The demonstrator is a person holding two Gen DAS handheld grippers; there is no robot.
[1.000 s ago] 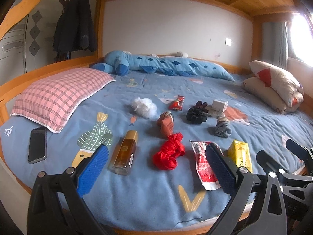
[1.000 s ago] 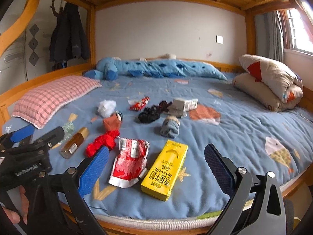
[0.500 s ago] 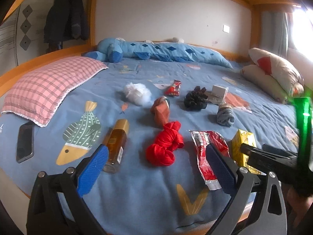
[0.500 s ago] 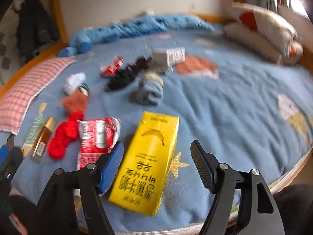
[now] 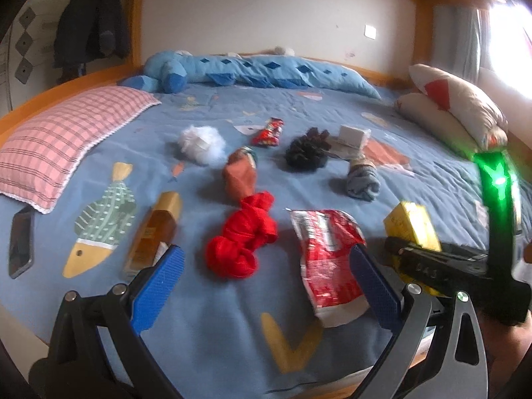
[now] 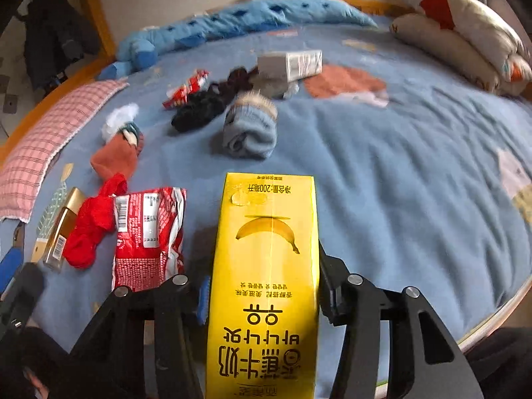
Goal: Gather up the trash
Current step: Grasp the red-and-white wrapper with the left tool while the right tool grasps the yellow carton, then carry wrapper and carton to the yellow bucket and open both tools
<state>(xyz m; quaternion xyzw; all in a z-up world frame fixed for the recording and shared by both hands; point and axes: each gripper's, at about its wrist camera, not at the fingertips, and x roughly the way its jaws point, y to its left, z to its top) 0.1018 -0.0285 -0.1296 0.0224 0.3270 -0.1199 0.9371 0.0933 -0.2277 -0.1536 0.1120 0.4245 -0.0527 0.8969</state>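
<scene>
Two tongs are at work over the bed [image 5: 415, 153], and the change sits with the right tongs [image 6: 262, 299]: half a second ago they hung spread above the yellow banana-milk carton [image 6: 266, 266], and now their jaws press against both long sides of it, pinching its lower half. The carton lies flat on the blue blanket near the foot edge of the bed, its top pointing away toward the rolled grey sock [image 6: 251, 129]; whether it has left the blanket yet cannot be told. In my judgement the first piece of trash is gripped and the lift comes next. The left tongs [image 5: 266, 282] hang spread and empty, as they did a second ago, low over the blanket between the amber bottle [image 5: 153, 232] and the red snack wrapper [image 5: 327, 259], with the knotted red cloth [image 5: 244, 239] just ahead of them. That flattened wrapper, just beside the carton, looks like the nearest trash for the free tongs; the small red wrapper [image 5: 267, 132] and the white tissue wad [image 5: 201, 143] lie farther up the bed. As for containers, no bin or bag shows in either view, so where the trash will go is unknown. The carton's fill is hidden; the small white box [image 6: 291, 63] beyond the black sock bundle [image 6: 207, 104] shows no contents either. A phone [image 5: 21, 241] rests by the pink checked pillow [image 5: 63, 136], well apart from the trash.
</scene>
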